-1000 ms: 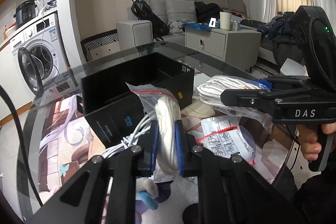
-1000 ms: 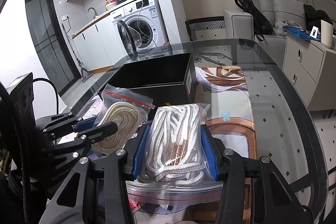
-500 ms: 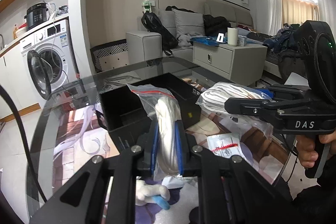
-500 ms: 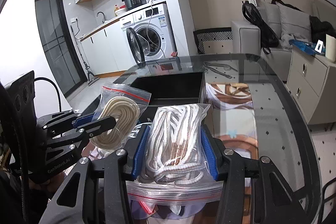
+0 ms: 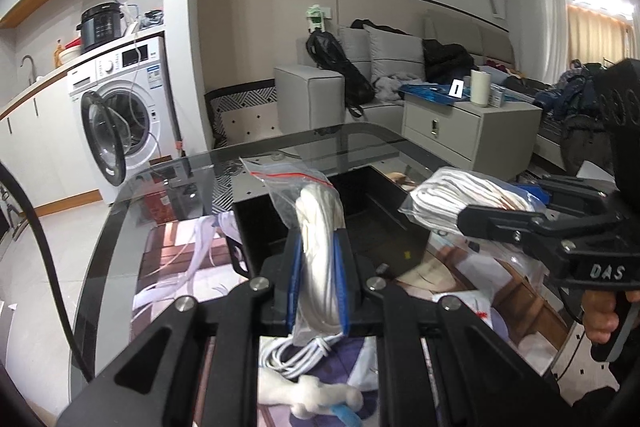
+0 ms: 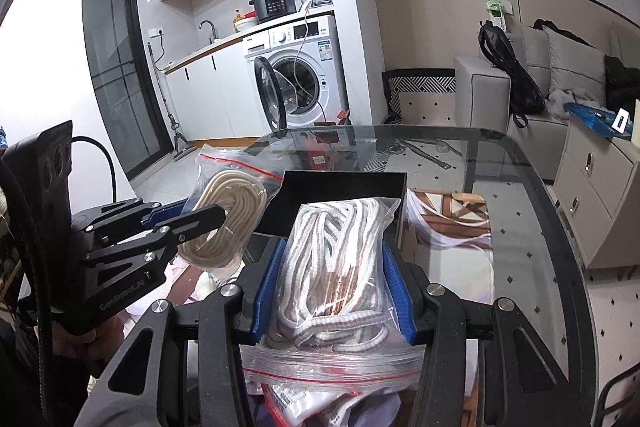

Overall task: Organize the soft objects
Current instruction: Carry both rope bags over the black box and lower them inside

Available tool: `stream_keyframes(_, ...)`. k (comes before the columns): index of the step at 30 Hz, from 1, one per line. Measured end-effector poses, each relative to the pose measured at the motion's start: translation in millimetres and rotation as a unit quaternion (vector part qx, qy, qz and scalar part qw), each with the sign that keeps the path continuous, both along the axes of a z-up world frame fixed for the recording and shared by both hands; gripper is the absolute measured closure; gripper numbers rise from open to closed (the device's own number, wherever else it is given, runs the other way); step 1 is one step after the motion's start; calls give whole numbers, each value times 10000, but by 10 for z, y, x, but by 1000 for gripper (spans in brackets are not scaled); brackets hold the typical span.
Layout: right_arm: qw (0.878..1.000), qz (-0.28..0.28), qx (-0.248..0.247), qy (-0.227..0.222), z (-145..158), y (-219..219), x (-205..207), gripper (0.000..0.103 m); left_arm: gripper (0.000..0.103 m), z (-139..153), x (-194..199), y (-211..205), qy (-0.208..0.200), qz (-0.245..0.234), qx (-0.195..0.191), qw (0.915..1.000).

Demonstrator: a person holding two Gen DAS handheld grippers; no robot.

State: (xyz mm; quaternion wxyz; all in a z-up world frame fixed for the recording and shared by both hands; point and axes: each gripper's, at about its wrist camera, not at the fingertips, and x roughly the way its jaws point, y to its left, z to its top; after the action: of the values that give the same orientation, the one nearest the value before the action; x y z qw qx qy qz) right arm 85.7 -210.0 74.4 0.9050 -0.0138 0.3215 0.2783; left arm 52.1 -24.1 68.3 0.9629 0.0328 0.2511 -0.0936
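1. both bagged ropes should be carried over the black box (image 6: 344, 195) on the glass desk (image 6: 520, 195) and lowered inside before release.
2. left gripper (image 5: 318, 269): jaws clamped tight on the bag of cream rope (image 5: 316, 223).
3. right gripper (image 6: 332, 291): jaws closed around the bag of white braided rope (image 6: 336, 259), held above the desk.

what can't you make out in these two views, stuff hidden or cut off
- Box floor: left wrist view, the left tool and its cream rope bag block it; right wrist view, the right tool's white rope bag does.
- Cable and plush toy: left wrist view, partly under the tool frame.
- Packets under the white rope bag: right wrist view, cut off by the bottom edge.
- Print on the box side: too small.
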Motion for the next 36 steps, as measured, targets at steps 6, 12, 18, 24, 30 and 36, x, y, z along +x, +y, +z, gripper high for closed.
stream_keyframes(6, 10000, 47, 3, 20, 14, 69, 81, 54, 90, 25, 197, 61, 17, 146, 57, 9999)
stream_keyframes(12, 9999, 92, -33, 43, 25, 153, 205, 54, 90, 17, 371, 116, 84, 197, 17, 9998)
stream_keyframes(18, 9999, 104, -43, 85, -1, 215, 313, 54, 90, 7, 532, 144, 165, 235, 1, 9996)
stream_keyframes(24, 9998, 128, -60, 153, -34, 258, 447, 54, 90, -10, 667, 177, 233, 224, -49, 9995)
stream_keyframes(30, 9997, 137, -99, 198, -71, 298, 558, 54, 90, -25, 739, 166, 268, 204, -68, 9994)
stream_keyframes(36, 9993, 177, -146, 300, -124, 357, 690, 54, 90, -52, 889, 185, 361, 204, -117, 9991)
